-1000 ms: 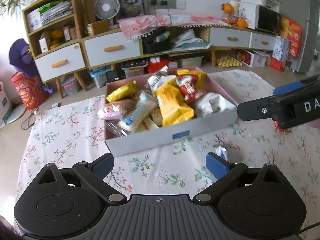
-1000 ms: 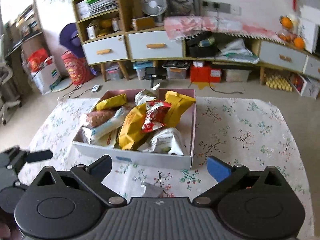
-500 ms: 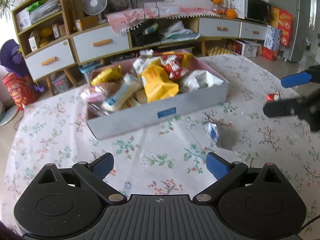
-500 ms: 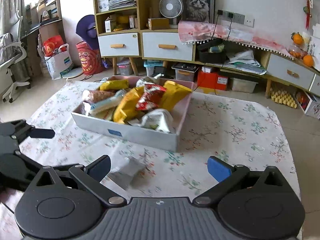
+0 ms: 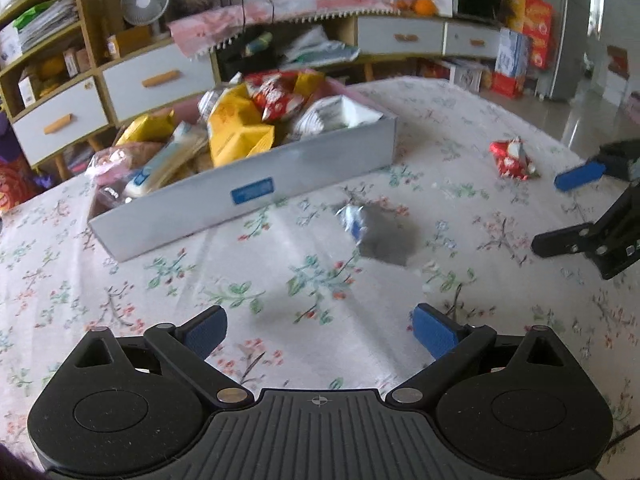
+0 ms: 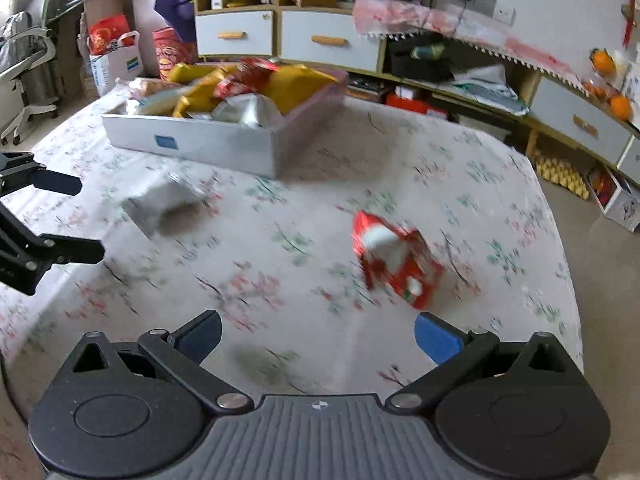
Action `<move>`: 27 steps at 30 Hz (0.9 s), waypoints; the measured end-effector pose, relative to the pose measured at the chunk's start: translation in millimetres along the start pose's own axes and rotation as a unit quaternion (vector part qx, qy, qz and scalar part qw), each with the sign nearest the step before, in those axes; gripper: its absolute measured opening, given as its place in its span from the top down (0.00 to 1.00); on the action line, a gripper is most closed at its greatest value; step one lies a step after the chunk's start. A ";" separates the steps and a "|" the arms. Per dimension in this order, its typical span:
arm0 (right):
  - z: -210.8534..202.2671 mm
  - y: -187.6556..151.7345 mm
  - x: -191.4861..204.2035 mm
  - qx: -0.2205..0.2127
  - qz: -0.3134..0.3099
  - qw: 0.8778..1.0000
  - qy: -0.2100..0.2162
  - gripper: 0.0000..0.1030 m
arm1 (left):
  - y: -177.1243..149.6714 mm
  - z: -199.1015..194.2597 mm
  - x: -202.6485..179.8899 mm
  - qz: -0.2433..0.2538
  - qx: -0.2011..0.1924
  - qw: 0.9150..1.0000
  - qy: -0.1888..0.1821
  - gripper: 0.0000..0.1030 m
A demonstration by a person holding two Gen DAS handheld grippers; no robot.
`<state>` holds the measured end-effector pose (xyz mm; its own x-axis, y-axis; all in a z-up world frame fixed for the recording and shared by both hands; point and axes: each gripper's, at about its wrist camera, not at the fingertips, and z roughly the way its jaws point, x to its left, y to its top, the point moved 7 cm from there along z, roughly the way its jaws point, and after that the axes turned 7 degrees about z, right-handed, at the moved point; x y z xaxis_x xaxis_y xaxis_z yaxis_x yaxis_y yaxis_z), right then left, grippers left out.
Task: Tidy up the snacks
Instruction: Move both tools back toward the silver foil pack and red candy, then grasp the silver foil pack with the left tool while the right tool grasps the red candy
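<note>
A grey box (image 5: pixel 256 196) (image 6: pixel 208 142) heaped with snack packets stands on the floral cloth. In front of it lies a silver packet (image 5: pixel 378 230) (image 6: pixel 160 204). A red packet (image 5: pixel 512 158) (image 6: pixel 396 262) lies further right. My left gripper (image 5: pixel 320 330) hovers open over the cloth, a short way before the silver packet, nothing between its fingers. My right gripper (image 6: pixel 318 338) is open too, with the red packet just beyond its right fingertip (image 6: pixel 438 338). Each gripper shows at the edge of the other's view, the right (image 5: pixel 576 208) and the left (image 6: pixel 68 216).
The floral-clothed table (image 5: pixel 120 300) drops off to bare floor at the right (image 6: pixel 600 280). Behind stand low cabinets with white drawers (image 5: pixel 156 80), shelves, a fan (image 5: pixel 145 0) and boxes on the floor. An office chair (image 6: pixel 24 72) is at the far left.
Both grippers have pulled back and dropped lower over the cloth. The right one has swung rightwards, bringing the red packet close in front of it. Both stay open.
</note>
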<state>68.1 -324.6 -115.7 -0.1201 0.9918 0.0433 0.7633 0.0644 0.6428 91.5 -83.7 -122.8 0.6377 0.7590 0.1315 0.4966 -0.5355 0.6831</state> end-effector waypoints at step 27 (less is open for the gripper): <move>30.9 23.2 -24.7 -0.044 0.015 0.999 0.020 0.26 | 28.2 28.5 -34.9 0.006 -0.052 0.998 -0.025 0.03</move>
<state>108.5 -344.2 -125.5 -0.1256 0.9877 0.0928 0.7077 0.0237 0.7061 100.1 -135.8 -128.7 0.6732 0.7317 0.1064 0.4265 -0.5018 0.7525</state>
